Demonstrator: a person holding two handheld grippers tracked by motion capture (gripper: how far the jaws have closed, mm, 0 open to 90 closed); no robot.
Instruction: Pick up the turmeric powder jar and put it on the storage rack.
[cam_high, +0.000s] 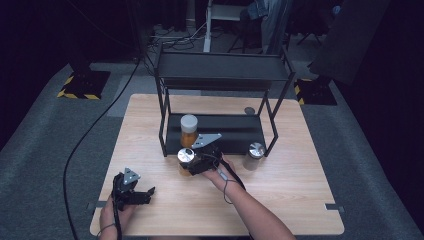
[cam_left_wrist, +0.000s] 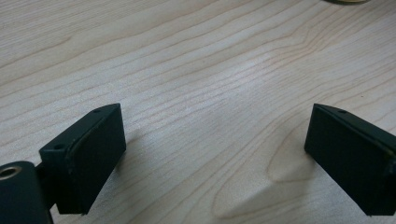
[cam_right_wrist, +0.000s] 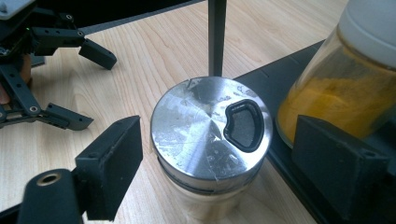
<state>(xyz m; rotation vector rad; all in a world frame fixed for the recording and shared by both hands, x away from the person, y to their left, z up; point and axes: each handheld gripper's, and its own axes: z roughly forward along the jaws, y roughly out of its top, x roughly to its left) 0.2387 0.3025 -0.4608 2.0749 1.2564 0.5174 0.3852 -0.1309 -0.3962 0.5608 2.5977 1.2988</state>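
A glass jar with a brushed-metal shaker lid (cam_right_wrist: 205, 126) stands on the wooden table just in front of the black rack (cam_high: 222, 67). My right gripper (cam_right_wrist: 219, 154) straddles it from above. One jaw is on each side of the lid, with a narrow gap showing at both pads. In the high view this jar (cam_high: 186, 156) sits at the rack's front left leg, with the right gripper (cam_high: 192, 162) on it. My left gripper (cam_high: 149, 196) rests near the table's front left corner. Its jaws stand wide open over bare wood (cam_left_wrist: 215, 154).
A white-lidded jar of orange powder (cam_high: 189, 131) stands on the rack's lower shelf (cam_high: 235, 132), close behind the right jaw (cam_right_wrist: 336, 88). Another metal-lidded jar (cam_high: 256, 152) stands at the rack's front right leg. A rack post (cam_right_wrist: 217, 37) rises just behind the straddled jar.
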